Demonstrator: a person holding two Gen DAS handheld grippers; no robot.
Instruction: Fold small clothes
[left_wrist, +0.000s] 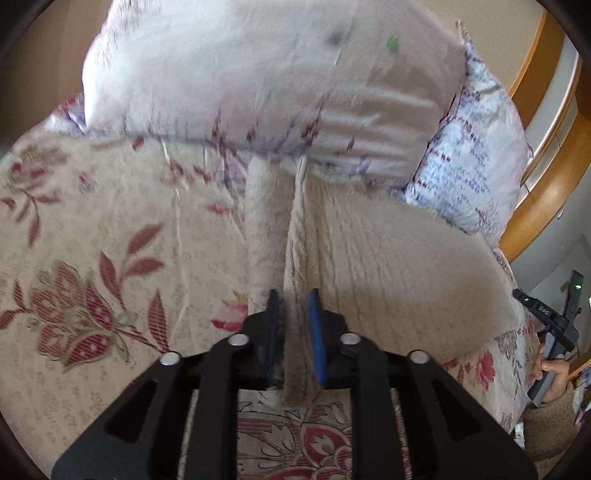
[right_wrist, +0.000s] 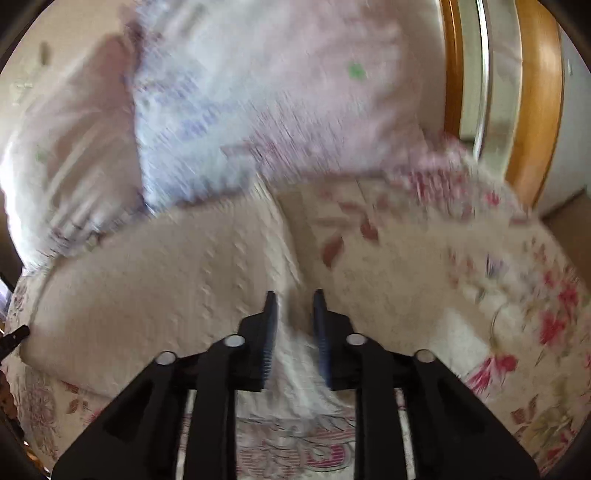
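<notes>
We see a bed (left_wrist: 92, 229) with a flowered cover, two pale pillows (left_wrist: 258, 85) at its far end, and on it a cream knitted garment (left_wrist: 388, 258) spread just in front of the pillows. Our left tongs (left_wrist: 293, 299) are clenched on a fold of this garment. The right tongs (right_wrist: 293, 299) also have cream cloth between the fingers, but with the blur we cannot tell if they grip it.

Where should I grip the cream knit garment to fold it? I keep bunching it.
Grip the cream knit garment at its edge, coming in low along the bed. It lies flat, and both the left gripper and the right gripper pinch edges so.
</notes>
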